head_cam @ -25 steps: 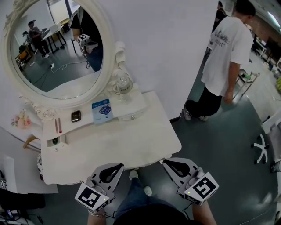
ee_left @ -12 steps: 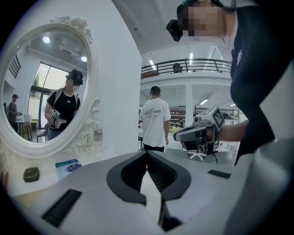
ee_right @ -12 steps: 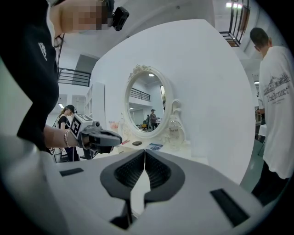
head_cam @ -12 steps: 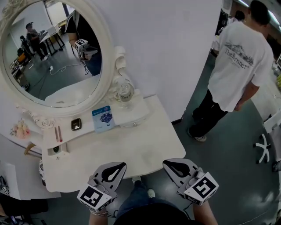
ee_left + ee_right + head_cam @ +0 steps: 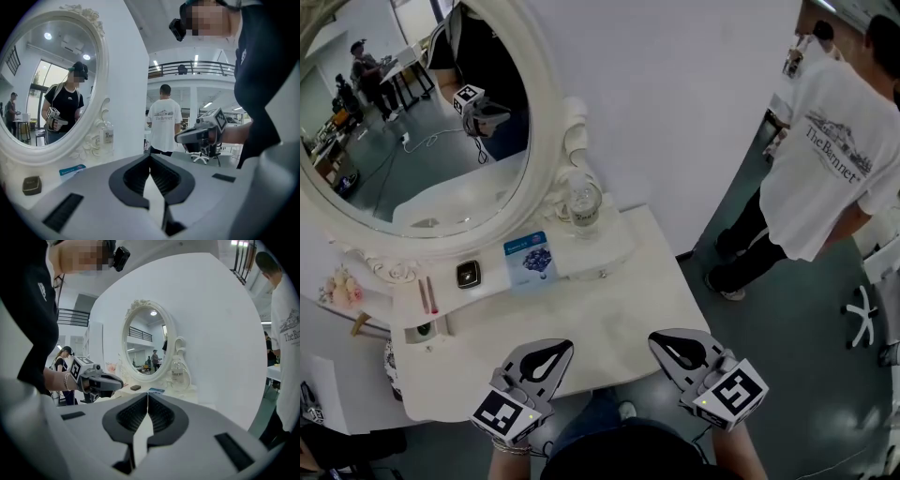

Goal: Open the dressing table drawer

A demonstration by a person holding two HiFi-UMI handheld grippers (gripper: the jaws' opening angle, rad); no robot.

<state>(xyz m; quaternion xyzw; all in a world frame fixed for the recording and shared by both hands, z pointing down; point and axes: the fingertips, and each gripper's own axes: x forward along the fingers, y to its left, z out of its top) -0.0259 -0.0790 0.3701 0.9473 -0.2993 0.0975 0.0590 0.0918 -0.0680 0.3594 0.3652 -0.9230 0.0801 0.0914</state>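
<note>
Open-plan lab hall, mezzanine railing (image 5: 206,68), office chair (image 5: 861,314), dressing table (image 5: 609,319) against partition wall (image 5: 675,94)

Light: ceiling lamps (image 5: 196,57) are lighting everything brightly, evenly.
Glare: dressing table (image 5: 609,314) is washing out slightly.
Edges: gripper views are bending, darkening at corners.

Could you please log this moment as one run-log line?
phase: pre-contact | left tool: shut, empty | right tool: shut, empty | both near front edge of white dressing table | small white drawer: closed, untouched
</note>
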